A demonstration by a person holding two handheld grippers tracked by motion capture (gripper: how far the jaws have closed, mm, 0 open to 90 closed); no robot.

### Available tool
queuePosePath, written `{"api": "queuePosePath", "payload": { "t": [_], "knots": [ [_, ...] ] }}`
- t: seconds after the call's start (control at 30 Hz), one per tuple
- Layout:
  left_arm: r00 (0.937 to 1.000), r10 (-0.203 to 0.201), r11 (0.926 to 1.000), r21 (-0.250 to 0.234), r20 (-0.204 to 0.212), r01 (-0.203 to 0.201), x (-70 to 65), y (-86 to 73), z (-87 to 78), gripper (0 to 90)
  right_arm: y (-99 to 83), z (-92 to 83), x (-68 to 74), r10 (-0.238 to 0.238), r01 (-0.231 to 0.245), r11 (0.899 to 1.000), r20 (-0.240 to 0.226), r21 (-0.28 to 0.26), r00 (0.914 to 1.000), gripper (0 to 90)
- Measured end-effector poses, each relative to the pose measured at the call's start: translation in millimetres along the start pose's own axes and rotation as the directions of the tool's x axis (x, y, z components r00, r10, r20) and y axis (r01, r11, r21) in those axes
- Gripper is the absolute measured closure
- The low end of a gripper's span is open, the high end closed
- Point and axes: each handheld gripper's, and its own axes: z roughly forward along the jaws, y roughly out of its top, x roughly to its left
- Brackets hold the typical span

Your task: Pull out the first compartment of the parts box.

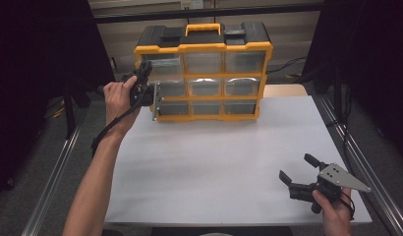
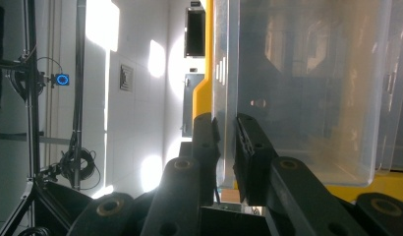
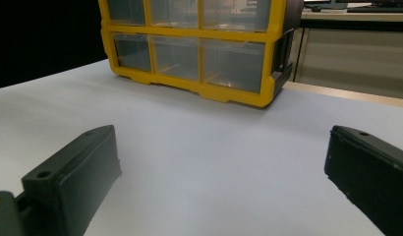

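Right gripper [image 1: 297, 169] rests low at the near right corner of the white table [image 1: 214, 162], jaws wide apart — farther back, left gripper [image 1: 149, 88], forearm raised, pinches the clear drawer [image 2: 307, 98] pulled out of the yellow organizer [image 1: 204, 73].

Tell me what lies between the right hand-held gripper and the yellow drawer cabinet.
Nothing: between the right hand-held gripper and the yellow drawer cabinet there is only bare white tabletop. The high view and the right gripper view both show it.
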Motion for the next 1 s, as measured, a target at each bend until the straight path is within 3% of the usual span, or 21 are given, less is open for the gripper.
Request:
{"api": "queuePosePath", "payload": {
  "t": [0.13,0.23,0.33,0.5,0.6,0.63,0.67,0.9,1.0],
  "knots": [
    [0.9996,0.027,0.9995,-0.015,-0.003,-0.027,2.4,-0.3,-2.2,80.6,0.0,0.2,0.3,0.002,-0.002,1.000,0.002,-0.001,1.0000,0.0],
    [0.9997,0.021,0.9997,-0.012,0.008,-0.021,2.3,-0.8,-4.6,80.6,0.0,-0.1,0.0,0.000,0.000,1.000,0.002,0.001,1.0000,0.0],
    [0.9999,-0.009,0.9998,-0.020,0.012,0.009,2.3,-1.3,-6.5,80.4,0.0,-0.1,0.0,-0.003,0.003,1.000,0.000,0.001,1.0000,0.0],
    [1.0000,0.003,0.9998,-0.021,0.005,-0.003,2.2,-0.4,-10.2,80.5,-0.2,-0.1,0.2,0.001,-0.001,1.000,0.002,0.003,1.0000,0.0],
    [0.9999,-0.012,0.9994,-0.031,0.004,0.012,2.0,-1.2,-13.0,80.4,-0.1,-0.3,-0.2,0.000,0.000,1.000,0.003,0.001,1.0000,0.0],
    [0.9999,0.009,0.9994,-0.034,-0.007,-0.009,3.5,-0.9,-14.4,80.3,-0.1,-0.3,-0.1,0.001,-0.001,1.000,0.003,0.001,1.0000,0.0],
    [1.0000,-0.005,0.9993,-0.036,-0.002,0.005,2.5,-1.2,-15.5,80.2,0.0,-0.4,0.0,0.001,-0.001,1.000,0.002,0.001,1.0000,0.0],
    [0.9999,0.005,0.9994,-0.035,-0.009,-0.005,2.3,-0.7,-22.9,80.2,0.0,-0.9,0.1,-0.001,0.001,1.000,0.003,-0.002,1.0000,0.0],
    [0.9999,-0.013,0.9989,-0.045,-0.008,0.013,1.4,-1.9,-25.2,80.0,0.0,-1.0,-0.1,0.001,-0.001,1.000,0.004,-0.002,1.0000,0.0]
  ]
}}
